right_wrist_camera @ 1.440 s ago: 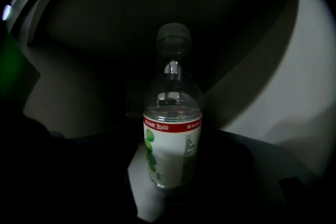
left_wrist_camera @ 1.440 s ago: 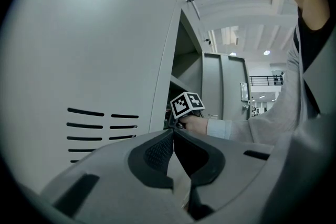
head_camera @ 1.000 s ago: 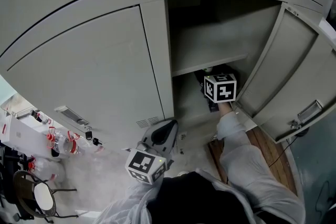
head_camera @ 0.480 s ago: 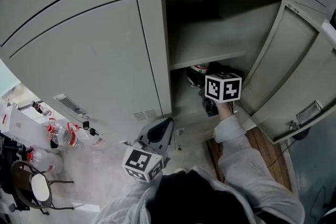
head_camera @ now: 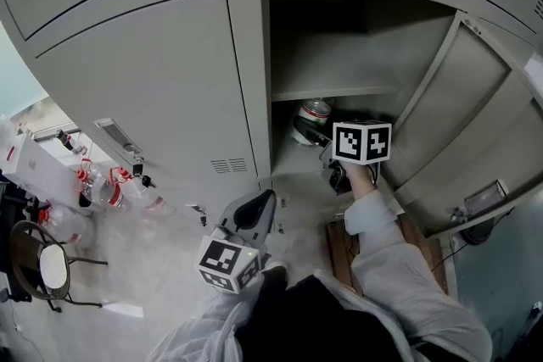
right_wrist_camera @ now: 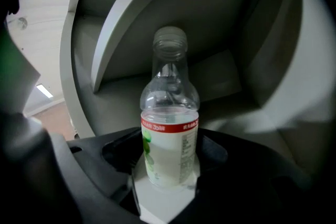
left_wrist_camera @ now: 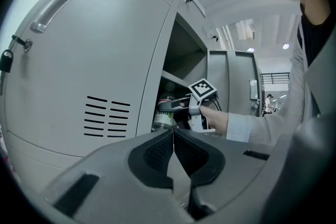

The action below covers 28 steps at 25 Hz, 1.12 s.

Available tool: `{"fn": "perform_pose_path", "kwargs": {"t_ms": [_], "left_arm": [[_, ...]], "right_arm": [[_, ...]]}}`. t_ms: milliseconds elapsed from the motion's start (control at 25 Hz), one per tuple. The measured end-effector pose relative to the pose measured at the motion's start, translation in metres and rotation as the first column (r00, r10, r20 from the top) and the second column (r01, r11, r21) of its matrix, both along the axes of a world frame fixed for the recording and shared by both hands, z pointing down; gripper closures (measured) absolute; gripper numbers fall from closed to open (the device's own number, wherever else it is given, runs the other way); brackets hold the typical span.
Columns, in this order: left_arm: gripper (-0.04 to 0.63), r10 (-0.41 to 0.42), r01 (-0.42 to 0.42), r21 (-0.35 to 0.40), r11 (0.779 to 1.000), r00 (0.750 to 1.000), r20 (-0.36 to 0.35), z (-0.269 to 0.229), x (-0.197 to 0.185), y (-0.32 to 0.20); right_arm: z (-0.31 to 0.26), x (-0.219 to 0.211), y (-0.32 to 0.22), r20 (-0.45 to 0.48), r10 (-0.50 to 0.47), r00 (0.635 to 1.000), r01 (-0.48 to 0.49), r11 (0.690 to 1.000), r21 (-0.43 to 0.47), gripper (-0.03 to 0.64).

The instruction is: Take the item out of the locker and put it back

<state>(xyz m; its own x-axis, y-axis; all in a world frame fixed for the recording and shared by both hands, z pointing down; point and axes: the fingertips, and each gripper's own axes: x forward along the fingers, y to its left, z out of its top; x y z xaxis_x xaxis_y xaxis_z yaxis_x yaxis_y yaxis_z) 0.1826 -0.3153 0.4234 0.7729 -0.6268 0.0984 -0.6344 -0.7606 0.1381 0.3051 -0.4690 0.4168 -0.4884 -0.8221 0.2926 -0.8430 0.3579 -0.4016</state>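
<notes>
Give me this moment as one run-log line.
right gripper: shut on plastic bottle | plastic bottle: below locker shelf | left gripper: shut, empty, outside locker

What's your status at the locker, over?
Right tongs shut on clear plastic bottle, red band, under grey locker's shelf. Left tongs shut, empty. Path clear.

We stand before a bank of grey metal lockers, the closed doors slotted with vents. Under us lies a pale, mottled floor, with a strip of brown wood at the right. Off to the left we see a dark-framed chair with a round white seat, and clear bottles with red caps. Ceiling lights glow white overhead.
</notes>
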Motion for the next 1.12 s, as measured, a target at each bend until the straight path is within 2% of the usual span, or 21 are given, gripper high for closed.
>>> {"fn": "perform_pose_path", "kwargs": {"t_ms": [160,400,640,880,1120], "left_arm": [[0.588,-0.055,0.055,-0.013,0.998,0.999,0.001,0.003,-0.007,0.012],[0.588,-0.105,0.105,-0.025,0.994,0.994,0.009,0.007,-0.013,0.029],[0.588,-0.128,0.129,-0.025,0.991,0.992,0.018,0.008,-0.011,0.043],[0.588,-0.146,0.146,-0.024,0.989,0.989,0.022,0.007,-0.005,0.054],[0.588,-0.164,0.164,-0.030,0.986,0.986,0.024,0.010,0.003,0.068]], "right_arm": [[0.005,-0.015,0.015,0.017,-0.077,0.997,0.078,0.996,-0.036,0.314],[0.008,-0.028,0.035,0.048,-0.142,0.989,0.145,0.988,-0.061,0.314],[0.008,-0.036,0.055,0.092,-0.182,0.979,0.190,0.979,-0.078,0.314],[0.011,-0.036,0.075,0.217,-0.207,0.954,0.238,0.963,-0.126,0.314],[0.026,-0.034,0.095,0.227,-0.222,0.948,0.260,0.953,-0.153,0.314]]}}
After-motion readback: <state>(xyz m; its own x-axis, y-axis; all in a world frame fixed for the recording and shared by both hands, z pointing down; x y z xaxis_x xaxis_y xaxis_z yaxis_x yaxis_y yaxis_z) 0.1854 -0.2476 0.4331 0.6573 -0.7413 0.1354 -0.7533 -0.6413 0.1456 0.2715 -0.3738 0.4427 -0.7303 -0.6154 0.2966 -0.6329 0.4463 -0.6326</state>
